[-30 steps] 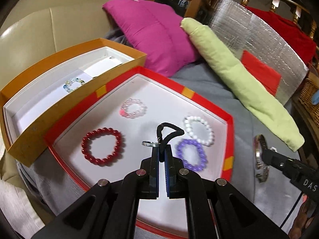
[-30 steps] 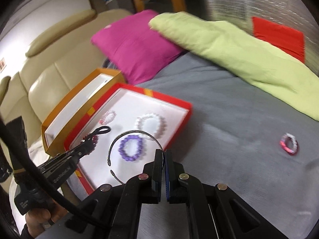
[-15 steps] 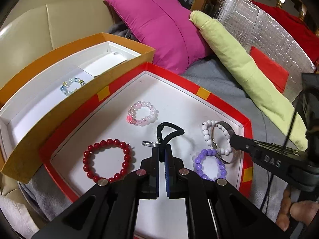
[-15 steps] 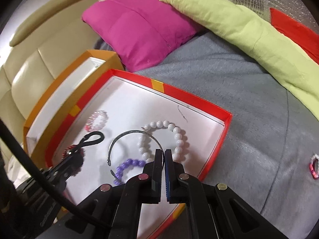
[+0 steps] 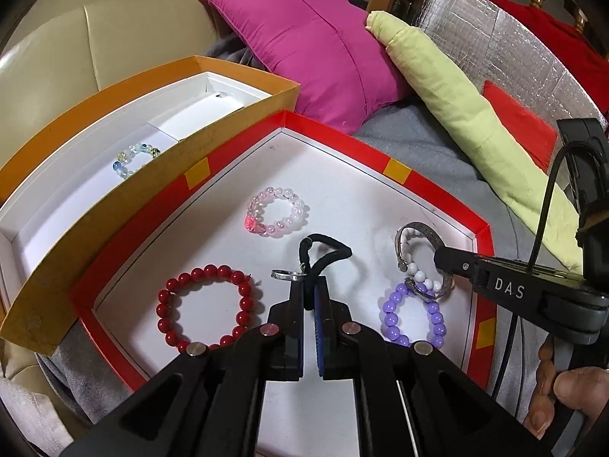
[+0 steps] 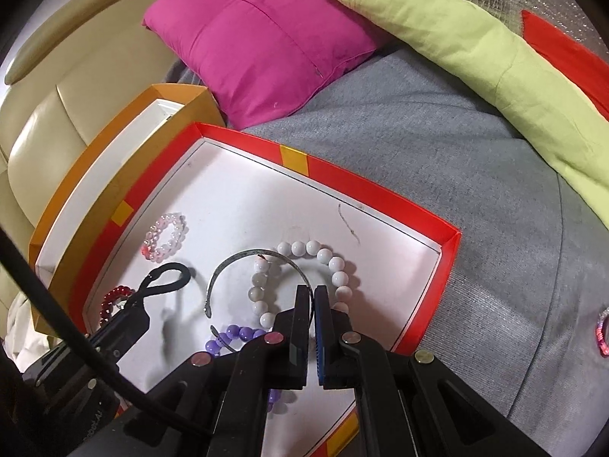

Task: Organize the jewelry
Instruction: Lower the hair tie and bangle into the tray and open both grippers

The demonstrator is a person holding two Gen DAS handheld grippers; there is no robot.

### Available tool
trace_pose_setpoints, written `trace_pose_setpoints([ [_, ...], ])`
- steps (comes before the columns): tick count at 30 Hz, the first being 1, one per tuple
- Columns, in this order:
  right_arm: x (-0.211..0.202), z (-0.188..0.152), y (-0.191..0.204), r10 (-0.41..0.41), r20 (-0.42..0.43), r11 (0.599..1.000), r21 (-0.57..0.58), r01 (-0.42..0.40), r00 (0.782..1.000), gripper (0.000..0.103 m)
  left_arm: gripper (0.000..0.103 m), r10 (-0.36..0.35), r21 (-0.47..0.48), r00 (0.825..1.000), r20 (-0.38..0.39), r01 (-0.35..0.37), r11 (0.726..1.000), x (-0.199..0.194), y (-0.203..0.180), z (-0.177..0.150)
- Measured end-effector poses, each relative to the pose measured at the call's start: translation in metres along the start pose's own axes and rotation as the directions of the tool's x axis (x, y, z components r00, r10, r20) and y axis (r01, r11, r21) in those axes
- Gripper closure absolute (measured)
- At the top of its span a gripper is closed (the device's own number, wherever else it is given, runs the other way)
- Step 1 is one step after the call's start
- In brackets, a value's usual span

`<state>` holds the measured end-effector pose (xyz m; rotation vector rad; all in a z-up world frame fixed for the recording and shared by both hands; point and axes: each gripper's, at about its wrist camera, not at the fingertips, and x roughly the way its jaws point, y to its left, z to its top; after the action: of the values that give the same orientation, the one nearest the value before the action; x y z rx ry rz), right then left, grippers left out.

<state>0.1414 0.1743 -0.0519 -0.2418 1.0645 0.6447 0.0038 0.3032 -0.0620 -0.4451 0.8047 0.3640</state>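
black hand-held gripper point(image 5: 310, 293): matte plastic arms, round silver screws, blue pad; second unit point(image 5: 441, 259) lettered "das", black cable.

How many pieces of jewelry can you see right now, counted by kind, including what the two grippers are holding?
Bead bracelets: 6, red, pink, white, purple, pale mixed in the orange box, pink one on the grey cover
Metal cuff bangles: 1, in the right gripper
Black cord pieces: 1, in the left gripper
Total: 8
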Motion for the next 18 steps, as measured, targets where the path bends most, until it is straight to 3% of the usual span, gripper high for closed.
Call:
trace_pose_setpoints([
  [18,-0.0037,0.0,0.0034,-0.004,-0.002,1.0,0.005,0.004,1.0,0.096,0.098,0.025,-0.015,1.0,0.017,-0.025,1.0,-0.0096,0.009,0.003],
])
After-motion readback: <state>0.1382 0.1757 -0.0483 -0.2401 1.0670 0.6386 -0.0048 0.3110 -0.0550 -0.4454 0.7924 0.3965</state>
